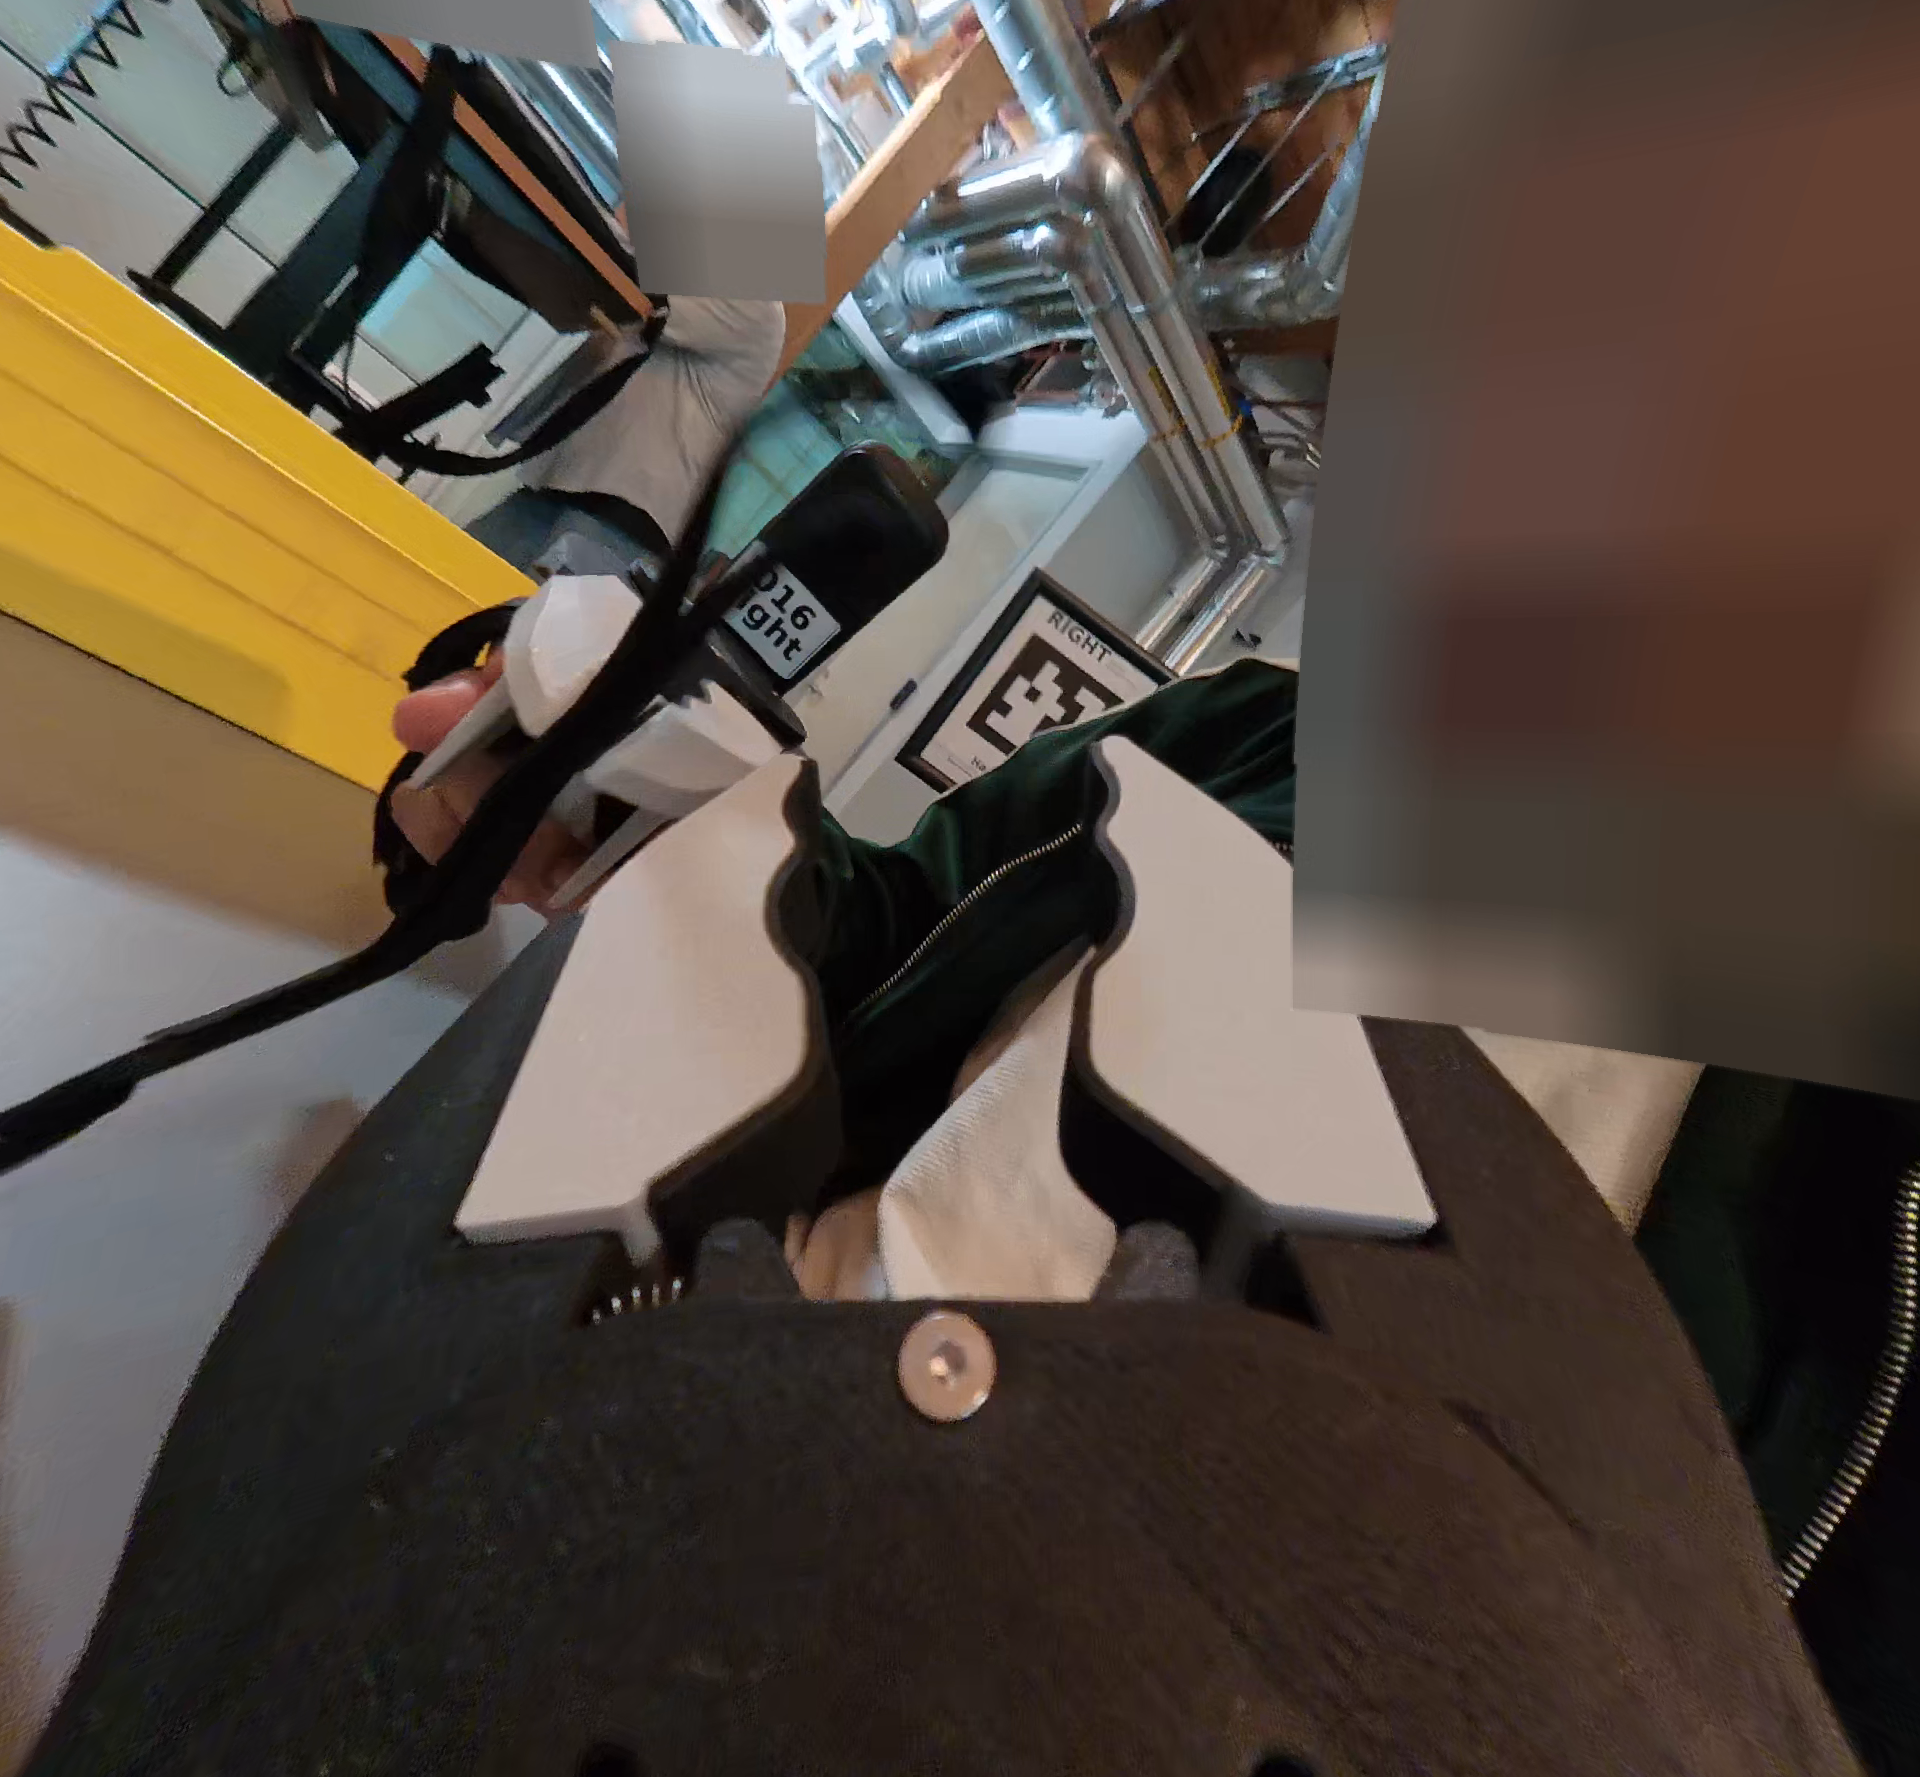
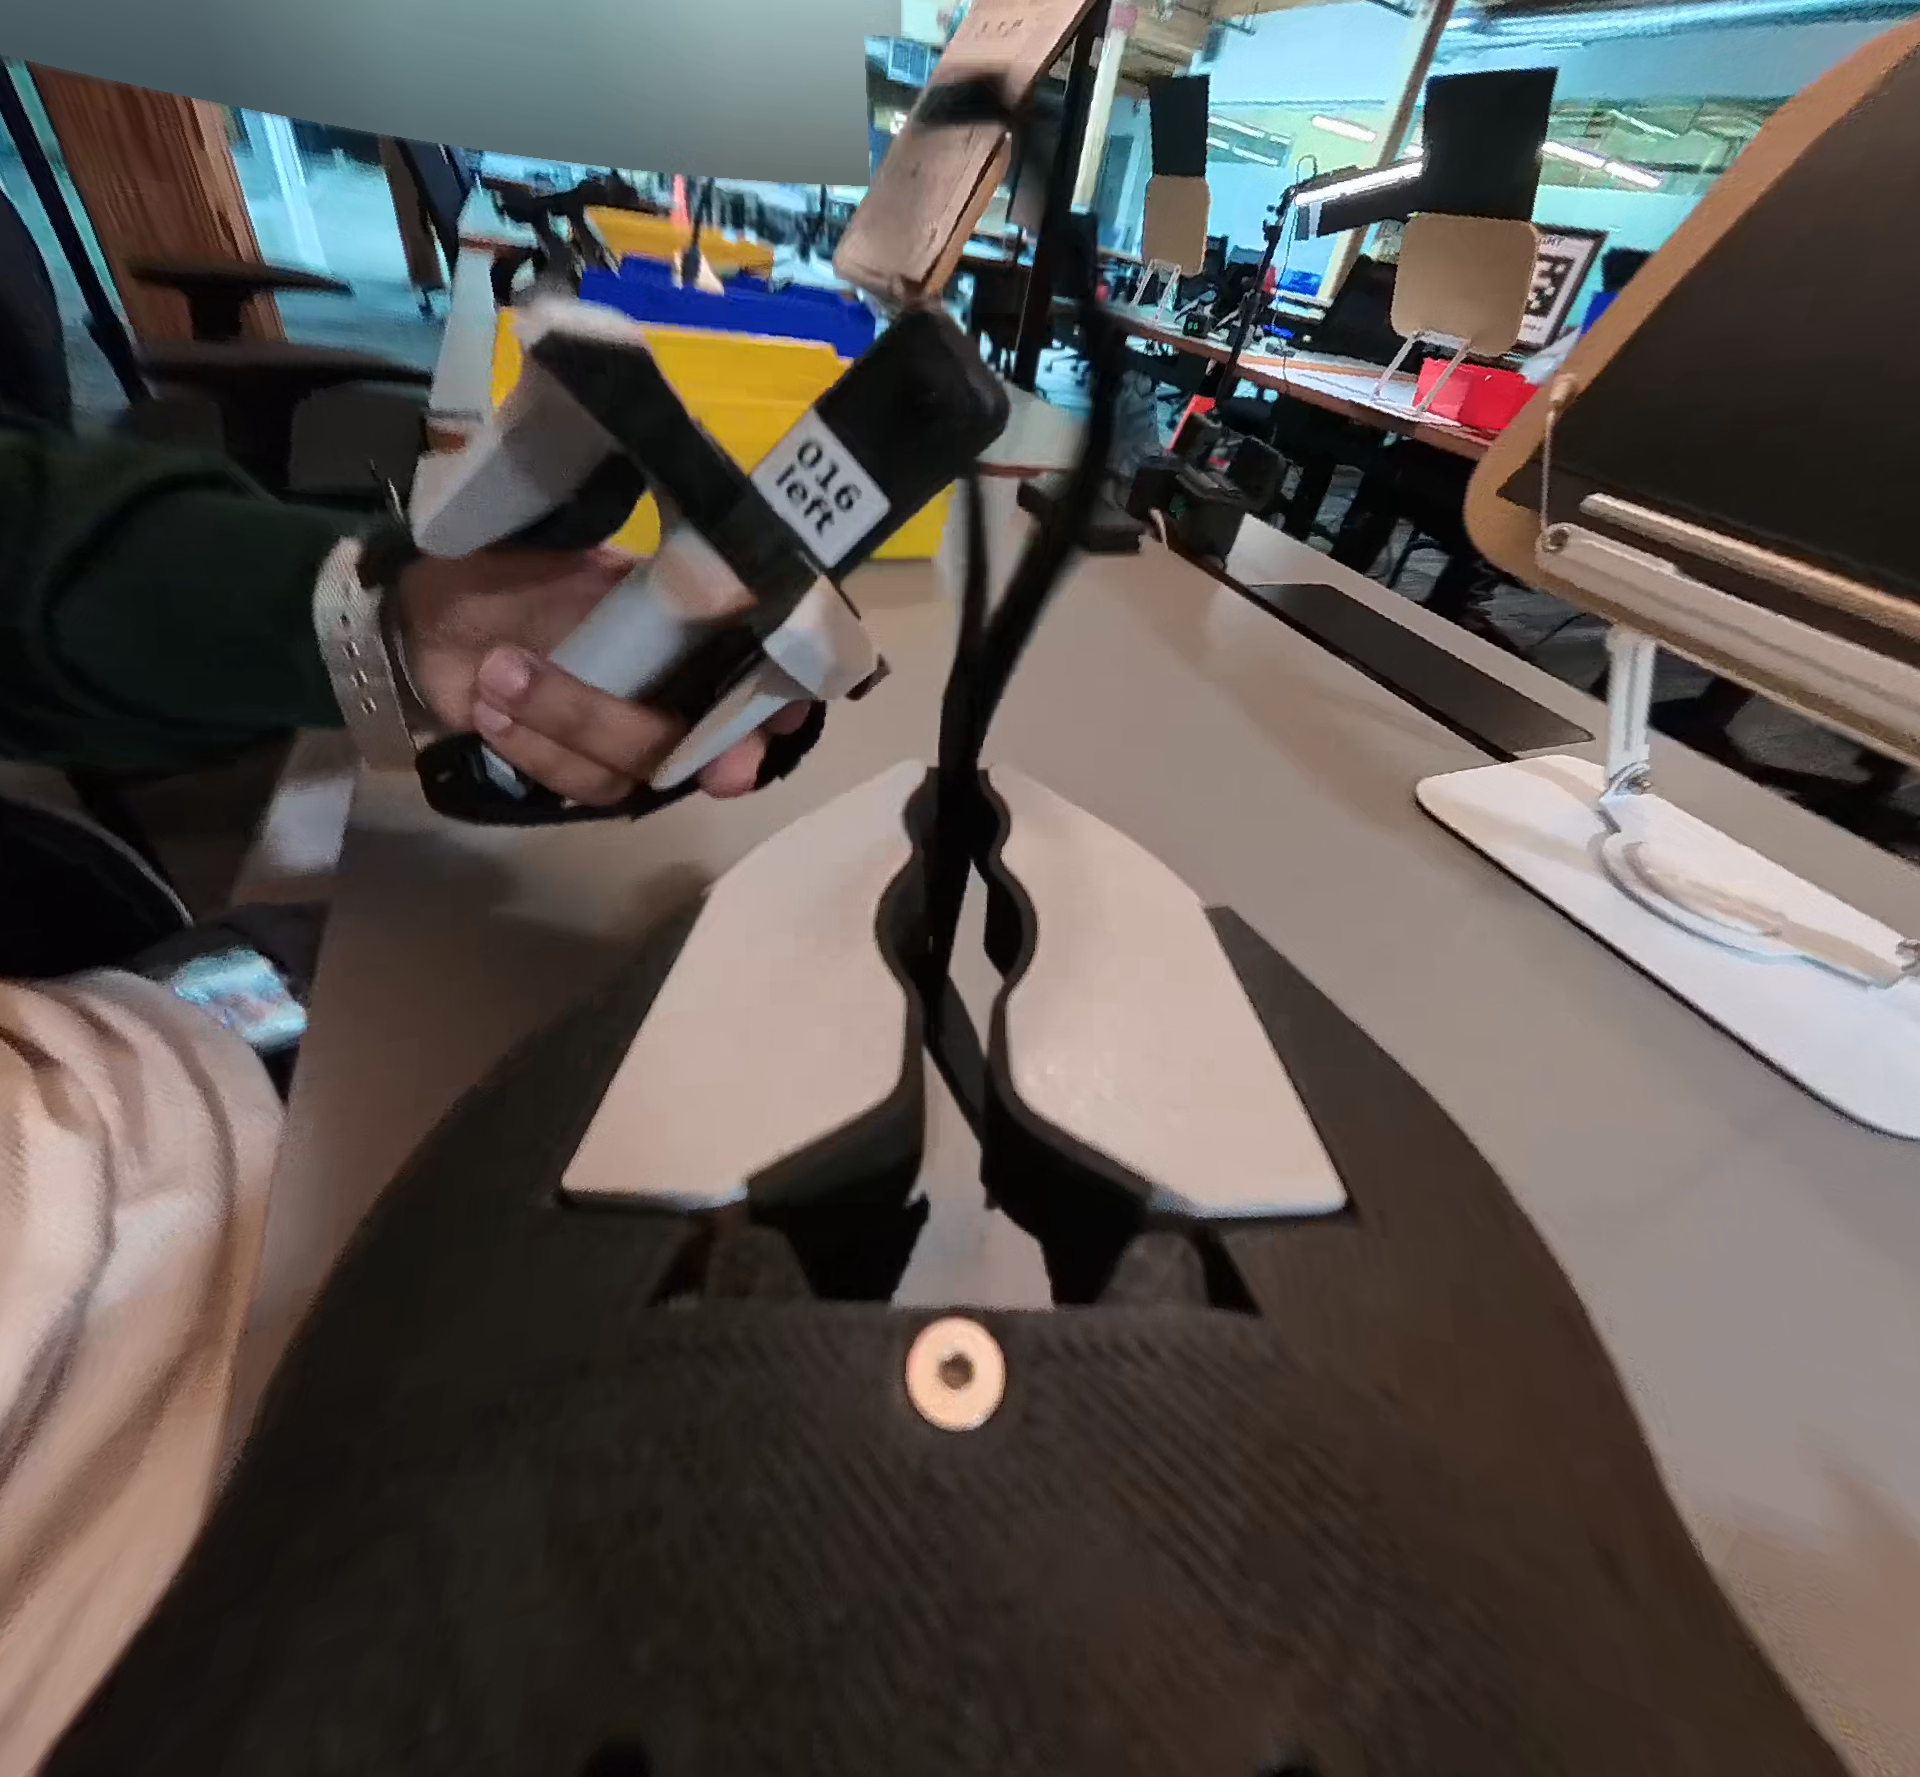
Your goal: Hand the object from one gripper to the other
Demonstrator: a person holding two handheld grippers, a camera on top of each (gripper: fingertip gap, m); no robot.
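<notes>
— Fingers [image 2: 800, 1000] of the right gripper [image 2: 956, 782]: why so nearly closed?

— They pinch a black strap [image 2: 948, 740], the thing to be handed over. It rises from between the tips toward the upper middle of the frame. The narrow gap is probably what keeps something that thin and limp from slipping.

— And the left gripper [image 1: 951, 761]?

— Its fingers [image 1: 675, 1000] stand wide apart with nothing between them, only a green jacket [image 1: 935, 917] behind. It looks held ready to take the strap, which hangs well apart from it, at the left of its frame.

— What can't you make out?

— The strap's top end. It runs up by a blurred wooden piece [image 2: 935, 200], and I cannot tell whether the two are joined. The lower end leaves the left wrist view at the left edge. Both views are smeared, and the bench [image 2: 1247, 792] shows only in part.
</notes>
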